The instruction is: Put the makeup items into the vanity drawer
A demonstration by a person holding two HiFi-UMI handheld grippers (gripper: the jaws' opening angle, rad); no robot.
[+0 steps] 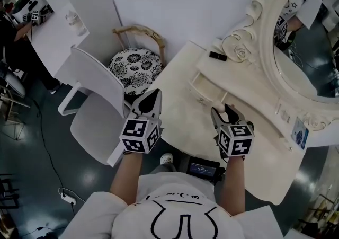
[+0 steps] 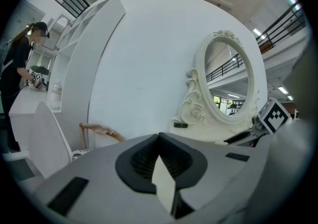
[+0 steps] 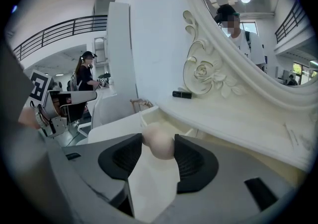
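The right gripper (image 3: 158, 137) pinches a pale, rounded makeup sponge (image 3: 160, 147) at the very tips of its jaws, above the vanity's surface (image 1: 177, 118) and near the front edge of the open drawer (image 1: 205, 88). The left gripper (image 2: 159, 136) hangs beside it, pressed together on nothing. Soft and round, the sponge could squirt out of so shallow a hold, or bounce off the drawer's low rim if let go too early and roll to the floor. A black lipstick (image 1: 217, 56), not yet stowed, lies on the shelf by the mirror frame.
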